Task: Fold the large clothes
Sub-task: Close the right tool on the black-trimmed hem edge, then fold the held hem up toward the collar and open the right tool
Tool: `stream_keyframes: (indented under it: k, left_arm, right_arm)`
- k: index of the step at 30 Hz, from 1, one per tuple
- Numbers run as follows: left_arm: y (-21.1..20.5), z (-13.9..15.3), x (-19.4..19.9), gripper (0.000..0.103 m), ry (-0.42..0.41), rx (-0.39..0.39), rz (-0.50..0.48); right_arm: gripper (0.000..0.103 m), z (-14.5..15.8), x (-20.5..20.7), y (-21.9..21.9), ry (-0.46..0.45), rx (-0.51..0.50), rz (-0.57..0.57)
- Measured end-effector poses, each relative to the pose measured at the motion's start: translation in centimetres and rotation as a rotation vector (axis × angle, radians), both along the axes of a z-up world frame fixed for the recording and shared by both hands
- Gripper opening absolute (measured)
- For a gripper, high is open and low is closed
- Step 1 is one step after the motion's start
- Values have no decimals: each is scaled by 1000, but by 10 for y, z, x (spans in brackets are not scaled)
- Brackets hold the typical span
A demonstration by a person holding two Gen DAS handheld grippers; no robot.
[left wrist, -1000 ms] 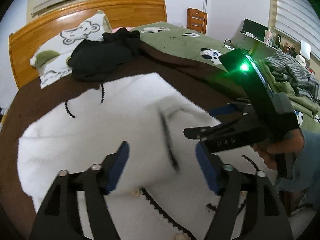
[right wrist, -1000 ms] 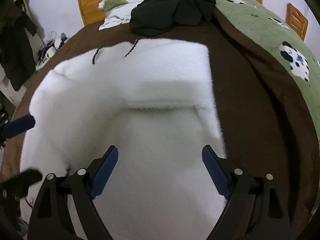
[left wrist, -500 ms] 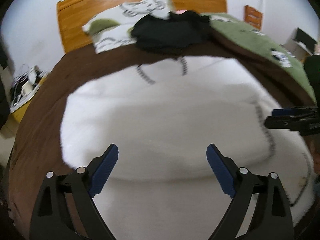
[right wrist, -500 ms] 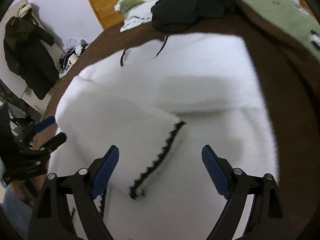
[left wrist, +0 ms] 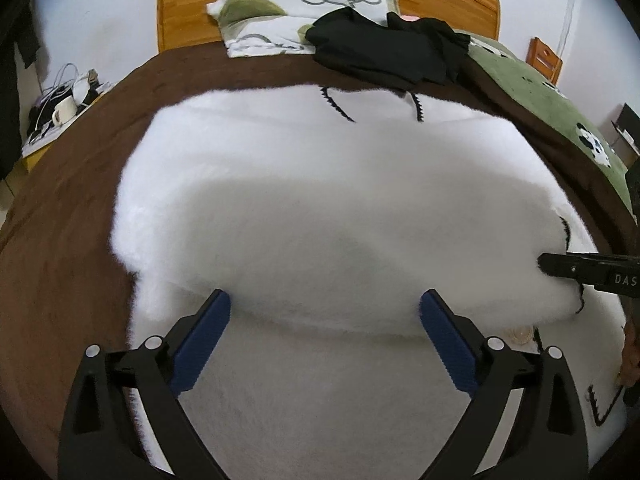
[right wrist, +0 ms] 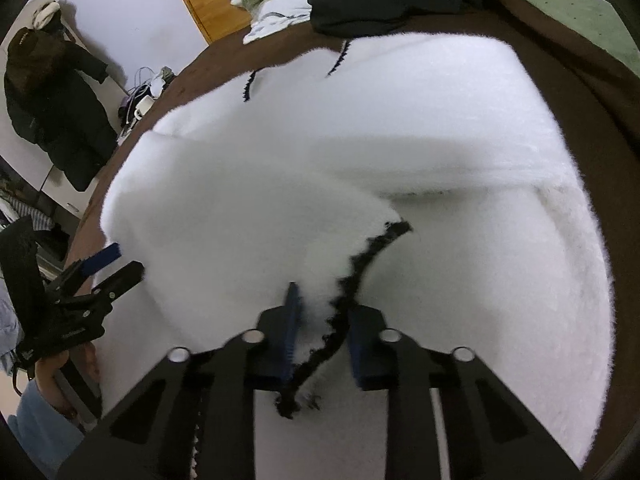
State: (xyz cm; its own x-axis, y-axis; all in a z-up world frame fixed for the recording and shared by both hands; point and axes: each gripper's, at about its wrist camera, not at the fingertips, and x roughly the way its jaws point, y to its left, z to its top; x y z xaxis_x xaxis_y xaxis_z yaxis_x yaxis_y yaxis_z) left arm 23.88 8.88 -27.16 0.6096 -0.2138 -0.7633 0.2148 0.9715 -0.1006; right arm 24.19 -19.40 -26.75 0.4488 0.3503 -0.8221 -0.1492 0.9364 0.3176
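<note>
White fleece garment (left wrist: 332,216) spread mid-frame on brown bedspread (left wrist: 68,216), black-trimmed edge (right wrist: 360,264) pinched lower centre by right gripper (right wrist: 322,332), jaws nearly closed on it, left gripper (left wrist: 324,336) low w/ jaws wide apart, holding nothing, black clothes (left wrist: 384,52) near pillow (left wrist: 296,12) at top.
</note>
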Motion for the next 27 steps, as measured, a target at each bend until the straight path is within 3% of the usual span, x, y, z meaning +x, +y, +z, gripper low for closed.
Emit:
stream_keyframes:
  k: [6,15,21,27]
  left_arm:
    - [2,4,-1,94,-7,-7,21]
    - [17,27,3,94,-12,-2,78]
    - [18,56,16,94,-55,11,104]
    - [0,66,50,95,-76,20,84]
  right_arm:
    - [13,11,0,14,-25,-130,50]
    - [13,59,8,13,-127,-177,76]
    - [12,104,40,7,-212,-231,113]
    - [13,114,73,-7,-242,-298,135]
